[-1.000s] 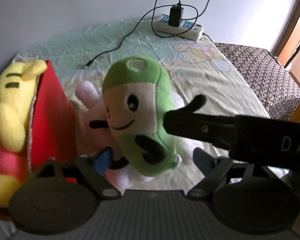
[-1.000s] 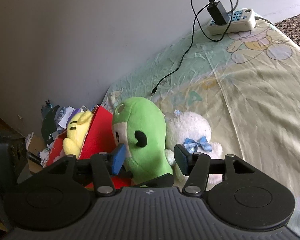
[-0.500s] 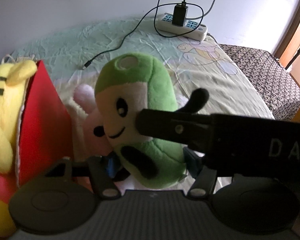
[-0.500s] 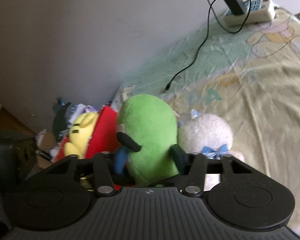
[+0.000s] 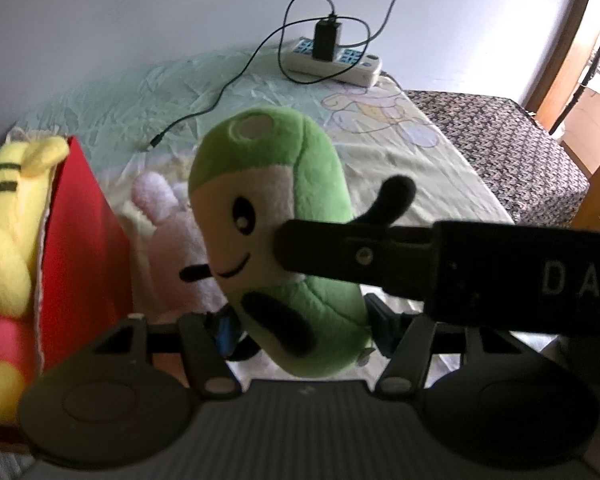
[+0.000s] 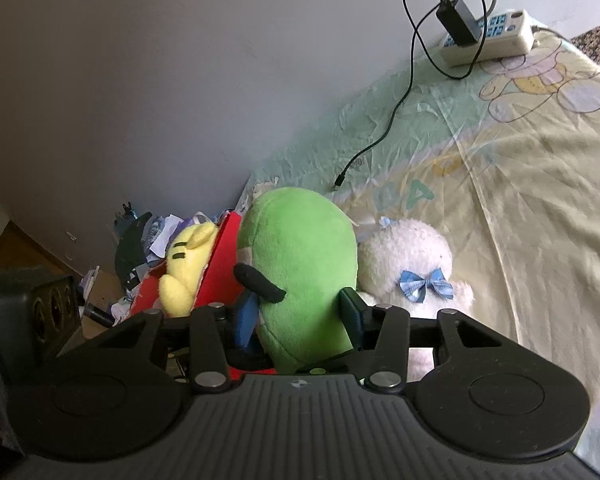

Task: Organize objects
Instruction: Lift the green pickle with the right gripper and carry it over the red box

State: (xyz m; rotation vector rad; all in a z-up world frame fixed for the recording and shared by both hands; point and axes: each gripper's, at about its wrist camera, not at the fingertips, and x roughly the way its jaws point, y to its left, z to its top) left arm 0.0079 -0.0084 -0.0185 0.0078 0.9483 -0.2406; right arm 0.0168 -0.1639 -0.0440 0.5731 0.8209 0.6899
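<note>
Both grippers clamp the green plush toy [image 5: 276, 216] low on its body: the left gripper [image 5: 300, 326] and the right gripper [image 6: 300, 316] each have their fingers pressed into its sides. It hangs above the bedsheet [image 6: 520, 200], near the bed's left edge, just beside the red box [image 5: 80, 240] holding a yellow plush [image 5: 8, 216]. The soft filling could squeeze out of either grip. Opposing pulls may twist it, or knock the white plush [image 6: 412, 264] behind.

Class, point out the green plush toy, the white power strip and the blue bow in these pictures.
green plush toy [image 5: 296, 148], left wrist view, upper green body.
white power strip [image 6: 500, 38], right wrist view, top face by the sockets.
blue bow [image 6: 425, 285], right wrist view, centre knot, on the white plush.
</note>
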